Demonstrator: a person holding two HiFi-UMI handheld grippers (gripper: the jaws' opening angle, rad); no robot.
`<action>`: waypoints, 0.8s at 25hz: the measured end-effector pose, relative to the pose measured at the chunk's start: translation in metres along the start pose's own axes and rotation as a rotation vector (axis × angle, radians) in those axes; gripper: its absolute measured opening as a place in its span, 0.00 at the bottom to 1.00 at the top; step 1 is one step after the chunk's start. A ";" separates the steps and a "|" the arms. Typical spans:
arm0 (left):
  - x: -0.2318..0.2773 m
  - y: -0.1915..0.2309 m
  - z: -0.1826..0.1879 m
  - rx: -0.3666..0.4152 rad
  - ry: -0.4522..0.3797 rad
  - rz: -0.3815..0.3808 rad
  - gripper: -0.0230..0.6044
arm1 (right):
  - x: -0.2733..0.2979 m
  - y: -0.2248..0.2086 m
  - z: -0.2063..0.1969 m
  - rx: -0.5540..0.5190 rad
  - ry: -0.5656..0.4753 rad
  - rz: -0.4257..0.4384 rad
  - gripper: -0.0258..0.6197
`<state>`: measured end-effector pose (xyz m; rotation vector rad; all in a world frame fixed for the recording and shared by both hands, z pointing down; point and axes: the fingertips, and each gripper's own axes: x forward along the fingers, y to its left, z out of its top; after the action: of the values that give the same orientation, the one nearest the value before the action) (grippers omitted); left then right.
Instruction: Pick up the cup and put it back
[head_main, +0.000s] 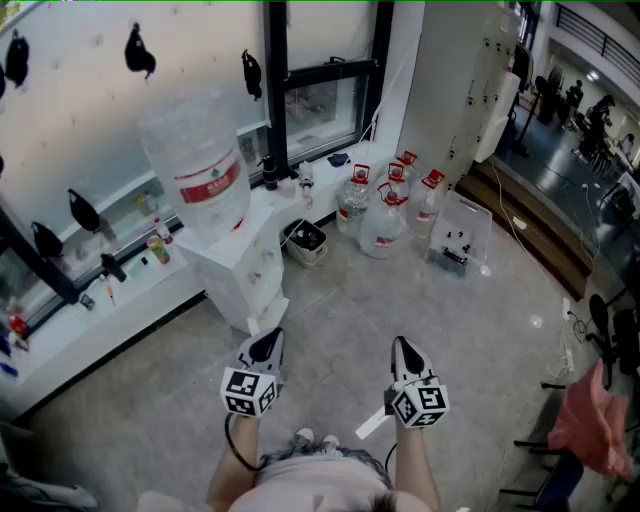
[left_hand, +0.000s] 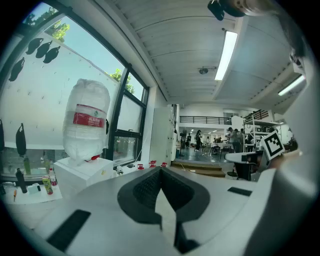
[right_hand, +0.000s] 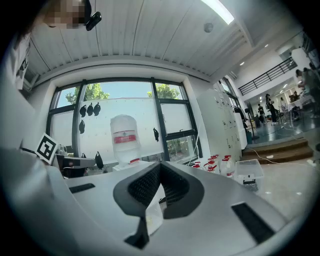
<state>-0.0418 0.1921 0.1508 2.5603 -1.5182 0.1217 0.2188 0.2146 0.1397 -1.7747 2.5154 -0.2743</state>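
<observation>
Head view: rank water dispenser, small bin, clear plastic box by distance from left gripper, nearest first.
1. Water dispenser, straight ahead of the left gripper.
2. Small bin, farther ahead and to the right, below the window.
3. Clear plastic box, far right on the floor.

Looked like an open-plan office or lab hall, at the water-station corner. A water dispenser (head_main: 245, 275) with an inverted bottle (head_main: 195, 165) stood by big windows (head_main: 320, 60), with spare jugs (head_main: 385, 210) on the grey floor (head_main: 400, 300) and tall white cabinets (head_main: 465, 80) beside them. Further back — ceiling strip lights (left_hand: 226, 47), a railed mezzanine (left_hand: 205, 119), people (left_hand: 234, 136) around tables, office chairs (head_main: 610, 340).
</observation>
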 end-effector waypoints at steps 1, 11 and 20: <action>-0.001 0.000 0.000 0.001 0.001 -0.001 0.08 | 0.000 0.000 -0.001 0.001 0.000 0.000 0.06; -0.003 -0.005 0.000 -0.004 0.000 -0.002 0.08 | -0.006 -0.003 -0.001 0.004 -0.004 -0.006 0.06; -0.003 -0.006 -0.006 -0.010 0.011 -0.011 0.08 | -0.007 0.002 -0.007 0.019 0.001 -0.003 0.06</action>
<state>-0.0386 0.1988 0.1560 2.5556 -1.4976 0.1260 0.2187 0.2223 0.1458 -1.7725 2.5018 -0.2990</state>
